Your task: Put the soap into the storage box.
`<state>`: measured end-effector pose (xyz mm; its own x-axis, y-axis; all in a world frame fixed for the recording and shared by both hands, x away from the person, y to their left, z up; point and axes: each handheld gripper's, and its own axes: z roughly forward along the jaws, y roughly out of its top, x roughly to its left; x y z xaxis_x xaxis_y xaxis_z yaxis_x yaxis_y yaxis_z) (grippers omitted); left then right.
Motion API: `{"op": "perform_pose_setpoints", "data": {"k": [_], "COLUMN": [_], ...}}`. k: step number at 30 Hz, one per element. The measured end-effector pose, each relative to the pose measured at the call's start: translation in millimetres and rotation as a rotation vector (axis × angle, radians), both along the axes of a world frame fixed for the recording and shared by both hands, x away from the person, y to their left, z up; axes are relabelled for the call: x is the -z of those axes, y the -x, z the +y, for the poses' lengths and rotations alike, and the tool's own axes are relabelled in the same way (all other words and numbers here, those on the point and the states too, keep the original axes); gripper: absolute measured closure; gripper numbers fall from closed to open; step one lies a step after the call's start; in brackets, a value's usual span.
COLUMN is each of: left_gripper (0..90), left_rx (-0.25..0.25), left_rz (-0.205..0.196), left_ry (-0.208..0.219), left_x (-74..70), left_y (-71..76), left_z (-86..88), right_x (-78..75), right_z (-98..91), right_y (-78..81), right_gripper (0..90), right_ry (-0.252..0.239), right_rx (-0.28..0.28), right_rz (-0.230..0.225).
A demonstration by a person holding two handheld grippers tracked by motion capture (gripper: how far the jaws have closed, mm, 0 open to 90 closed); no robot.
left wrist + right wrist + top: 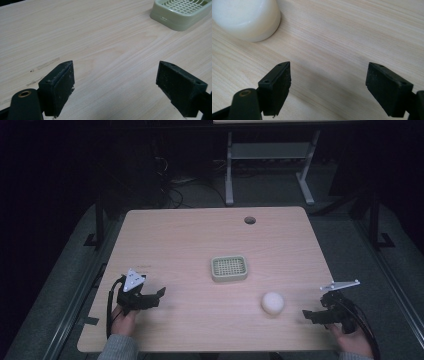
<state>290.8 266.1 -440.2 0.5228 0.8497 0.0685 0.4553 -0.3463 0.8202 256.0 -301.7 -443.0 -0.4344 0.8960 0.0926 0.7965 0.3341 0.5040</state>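
A pale green soap dish (229, 268) with a slotted grid top sits near the middle of the wooden table (190, 240). A white rounded soap bar (272, 303) lies to its front right. My left gripper (152, 297) rests at the table's front left, open and empty, with the soap dish (181, 12) at the upper right of the left gripper view. My right gripper (311, 315) is at the front right edge, open and empty. The soap bar (244, 18) lies ahead and to the left of its jaws, apart from them.
A round cable hole (250, 220) is cut near the table's far edge. Beyond the table stand a white desk frame (270, 165) and loose cables on a dark floor. Bare wood (170, 250) lies between the grippers.
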Motion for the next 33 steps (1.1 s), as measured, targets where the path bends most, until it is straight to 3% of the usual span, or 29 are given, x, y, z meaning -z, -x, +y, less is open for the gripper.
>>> {"op": "perform_pose_setpoints", "data": {"k": [19,33], "left_gripper": [14.9,14.9], "left_rx": [-0.004,-0.001], "left_rz": [-0.006,-0.007], "left_ry": [0.009,0.005], "left_x": [-1.4,-1.8], "left_y": [2.5,2.5], "left_z": [1.9,1.8], "right_x": [-12.1,-29.6], "right_z": [21.7,37.8], "right_y": [-9.5,-19.1], "right_gripper": [18.8,18.0], "right_ry": [0.012,0.031], "right_rx": [-0.084,-0.161], "right_rz": [0.039,0.051]}}
